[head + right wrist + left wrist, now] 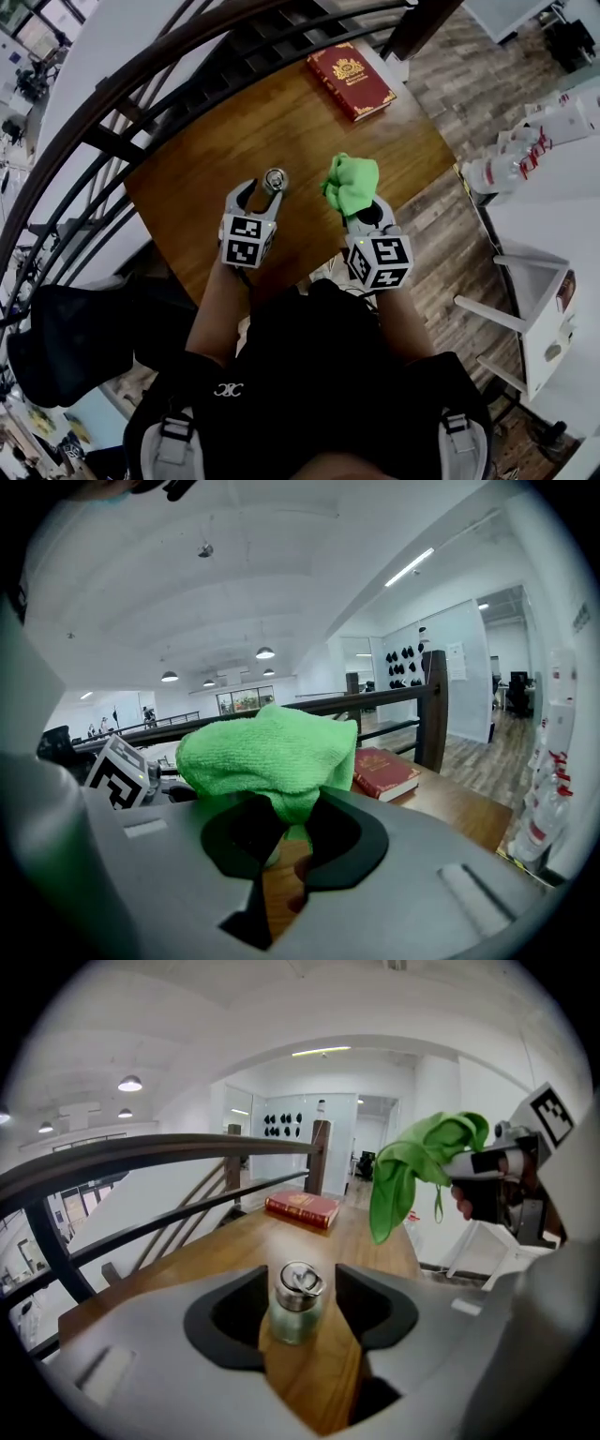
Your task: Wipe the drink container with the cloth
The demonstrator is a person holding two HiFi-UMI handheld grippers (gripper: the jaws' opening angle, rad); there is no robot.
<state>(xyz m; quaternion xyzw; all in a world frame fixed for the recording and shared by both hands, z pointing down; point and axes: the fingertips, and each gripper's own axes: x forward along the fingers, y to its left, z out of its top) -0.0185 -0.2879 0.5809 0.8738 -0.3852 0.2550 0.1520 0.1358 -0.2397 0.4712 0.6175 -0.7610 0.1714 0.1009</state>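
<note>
A small metal-capped bottle (298,1299) stands upright on a wooden table (281,122) between the wide-open jaws of the left gripper (258,197), neither pad touching it. Just right of the bottle, the right gripper (367,212) is clamped on a bunched green cloth (352,183). If the jaws close off-centre, or the cloth pushes before the bottle is held, it would likely tip or skid.

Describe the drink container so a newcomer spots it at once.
On the wooden table by the dark railing, a small clear bottle stands between the left gripper's open fingers. Its shiny metal cap sets it apart from the green cloth and red book.
</note>
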